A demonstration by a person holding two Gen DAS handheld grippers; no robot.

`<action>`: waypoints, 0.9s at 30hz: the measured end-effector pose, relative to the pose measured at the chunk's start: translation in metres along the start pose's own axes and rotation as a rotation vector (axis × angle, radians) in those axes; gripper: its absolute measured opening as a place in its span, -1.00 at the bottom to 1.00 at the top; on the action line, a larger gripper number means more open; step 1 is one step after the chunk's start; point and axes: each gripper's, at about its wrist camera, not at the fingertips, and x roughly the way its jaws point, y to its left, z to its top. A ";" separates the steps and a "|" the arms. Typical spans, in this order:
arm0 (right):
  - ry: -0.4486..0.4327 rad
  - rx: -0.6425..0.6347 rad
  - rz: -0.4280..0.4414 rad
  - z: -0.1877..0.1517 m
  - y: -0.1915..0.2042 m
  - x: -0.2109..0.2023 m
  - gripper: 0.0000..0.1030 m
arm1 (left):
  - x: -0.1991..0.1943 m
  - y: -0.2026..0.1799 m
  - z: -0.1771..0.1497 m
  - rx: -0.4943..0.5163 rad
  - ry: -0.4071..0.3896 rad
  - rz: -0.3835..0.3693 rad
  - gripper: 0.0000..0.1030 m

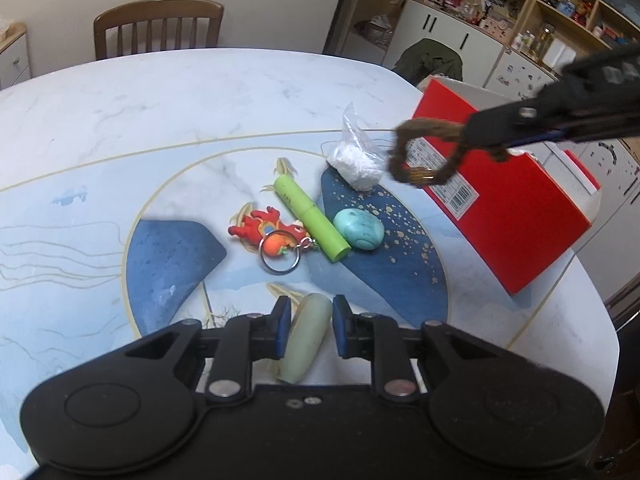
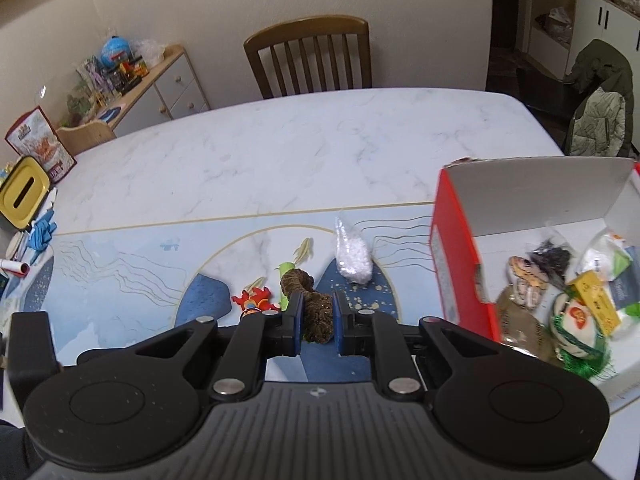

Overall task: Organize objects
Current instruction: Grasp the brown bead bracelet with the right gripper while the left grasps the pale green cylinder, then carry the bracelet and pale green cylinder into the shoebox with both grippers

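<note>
Objects for sorting sit across my marble table [image 1: 160, 92], largest first: one red box [image 1: 508, 216] at my right, open, with several things already inside. My right gripper [image 2: 316, 312] is clamped on one brown fuzzy loop [image 1: 424, 152], held in the air just left of the box. One pale green tube [image 1: 308, 340] lies between my left gripper's [image 1: 308, 330] parted fingers, on the table. Beyond it: one bright green cylinder [image 1: 310, 216], one bag of white bits [image 1: 356, 160], one teal egg [image 1: 358, 229], one red keychain figure [image 1: 268, 232].
</note>
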 end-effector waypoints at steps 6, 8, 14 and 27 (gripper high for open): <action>-0.055 0.011 -0.015 0.004 -0.017 -0.031 -0.73 | -0.004 0.003 0.002 -0.042 0.011 0.004 -0.65; -0.071 0.016 -0.024 0.006 -0.025 -0.040 -0.73 | -0.005 0.004 0.002 -0.052 0.008 0.014 -0.66; -0.113 0.041 -0.037 0.014 -0.058 -0.062 -0.73 | -0.013 -0.001 0.004 -0.078 0.005 0.045 -0.69; -0.163 0.078 -0.064 0.025 -0.150 -0.081 -0.73 | -0.019 -0.026 0.015 -0.157 -0.002 0.120 -0.74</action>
